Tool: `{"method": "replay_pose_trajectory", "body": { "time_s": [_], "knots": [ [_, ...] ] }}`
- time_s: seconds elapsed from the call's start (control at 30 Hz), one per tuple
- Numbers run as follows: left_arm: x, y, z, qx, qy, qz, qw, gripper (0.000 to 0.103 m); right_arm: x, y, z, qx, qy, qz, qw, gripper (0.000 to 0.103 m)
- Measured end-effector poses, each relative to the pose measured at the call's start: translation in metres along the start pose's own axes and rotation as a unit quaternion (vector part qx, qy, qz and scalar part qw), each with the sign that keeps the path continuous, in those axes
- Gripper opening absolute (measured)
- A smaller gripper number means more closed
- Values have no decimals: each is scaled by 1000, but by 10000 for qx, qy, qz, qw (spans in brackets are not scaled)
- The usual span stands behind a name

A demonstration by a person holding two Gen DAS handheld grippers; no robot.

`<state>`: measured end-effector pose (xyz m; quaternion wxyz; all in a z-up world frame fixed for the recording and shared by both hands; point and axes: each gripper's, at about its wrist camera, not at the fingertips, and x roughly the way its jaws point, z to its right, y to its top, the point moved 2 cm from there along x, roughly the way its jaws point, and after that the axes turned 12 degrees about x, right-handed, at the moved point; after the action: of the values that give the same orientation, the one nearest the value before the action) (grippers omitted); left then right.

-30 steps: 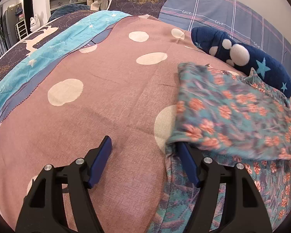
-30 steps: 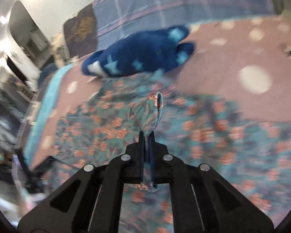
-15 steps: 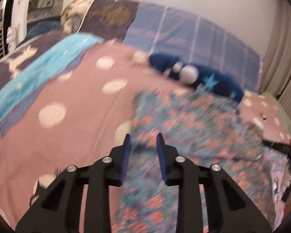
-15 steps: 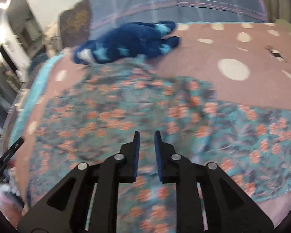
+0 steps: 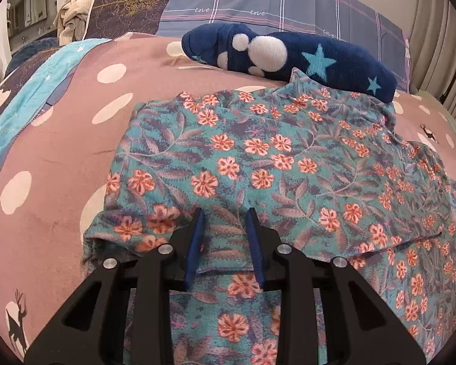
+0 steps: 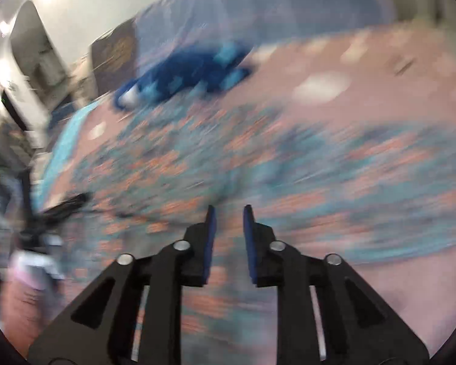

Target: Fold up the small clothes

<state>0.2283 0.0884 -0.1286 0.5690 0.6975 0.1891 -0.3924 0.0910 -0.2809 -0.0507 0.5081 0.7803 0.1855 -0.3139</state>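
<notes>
both grippers' fingers (image 5: 198,234) stand apart, empty, over the floral garment (image 5: 267,164) — "love" on the pillowcase (image 5: 276,6); right view seems blurred.

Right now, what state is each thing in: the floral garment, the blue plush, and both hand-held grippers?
Floral garment: lying on the bed, top layer folded over, its edge near the camera.
Blue plush: lying at the garment's far edge.
Left hand-held gripper: open, empty, over the garment.
Right hand-held gripper: open, just been opening, empty; view blurred.
</notes>
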Motion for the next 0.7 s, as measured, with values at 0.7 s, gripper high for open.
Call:
{"method": "replay_pose_trajectory", "body": {
  "time_s": [0.7],
  "knots": [
    [-1,1,1,73,36,9,10000,34,-44,58,144,983,-2199,659,9683,6]
  ]
}}
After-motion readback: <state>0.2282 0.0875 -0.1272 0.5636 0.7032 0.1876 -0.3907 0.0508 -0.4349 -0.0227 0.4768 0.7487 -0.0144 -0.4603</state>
